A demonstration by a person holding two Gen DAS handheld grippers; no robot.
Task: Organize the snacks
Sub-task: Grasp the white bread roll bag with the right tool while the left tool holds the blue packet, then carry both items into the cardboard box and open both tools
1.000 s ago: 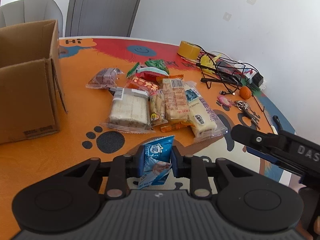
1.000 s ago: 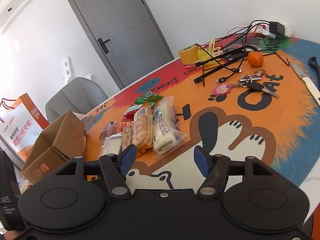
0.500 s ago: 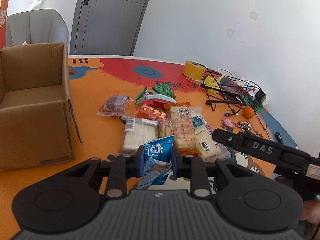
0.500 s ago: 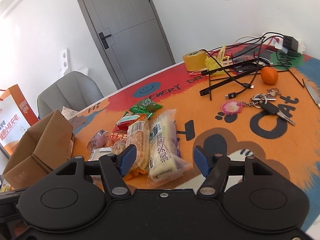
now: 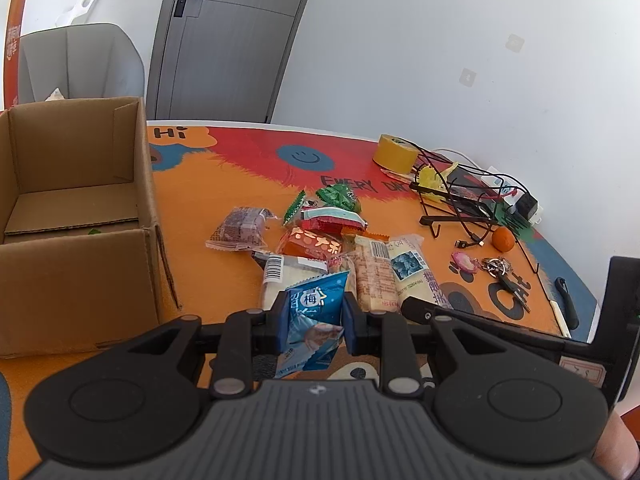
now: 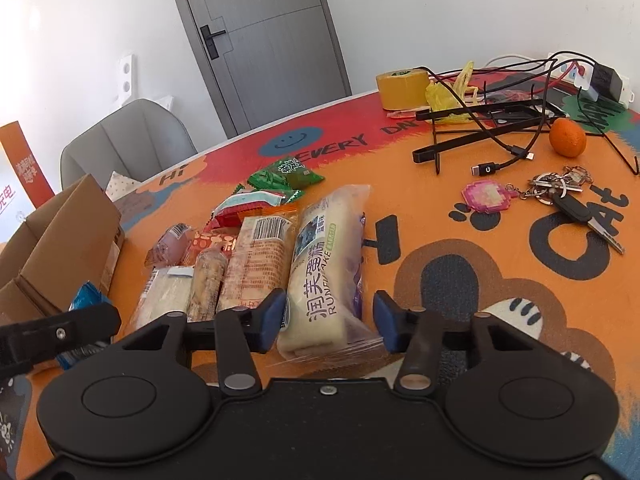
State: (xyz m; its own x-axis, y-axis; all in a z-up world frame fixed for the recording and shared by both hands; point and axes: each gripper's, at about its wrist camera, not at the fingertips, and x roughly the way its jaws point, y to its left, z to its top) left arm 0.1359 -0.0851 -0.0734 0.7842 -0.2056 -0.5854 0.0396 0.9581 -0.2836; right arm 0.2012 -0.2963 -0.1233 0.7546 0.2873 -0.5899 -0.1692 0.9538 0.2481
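Observation:
My left gripper (image 5: pixel 313 320) is shut on a blue snack packet (image 5: pixel 314 322) and holds it above the table, right of the open cardboard box (image 5: pixel 76 216). The packet also shows in the right wrist view (image 6: pixel 86 300). A pile of snacks (image 5: pixel 332 248) lies in the middle of the table. My right gripper (image 6: pixel 330 322) is open, its fingers on either side of the near end of a long white cake roll packet (image 6: pixel 326 268); I cannot tell whether they touch it.
Yellow tape roll (image 5: pixel 395 153), tangled cables and a power strip (image 6: pixel 576 76), an orange (image 6: pixel 567 137), keys with a pink tag (image 6: pixel 560 196) and a knife (image 5: pixel 566 308) lie on the table's right side. A grey chair (image 5: pixel 80 64) stands behind the box.
My left gripper has risen with the blue packet and the box has come closer into view. My right gripper has moved forward to the cake roll, which now sits between its fingers.

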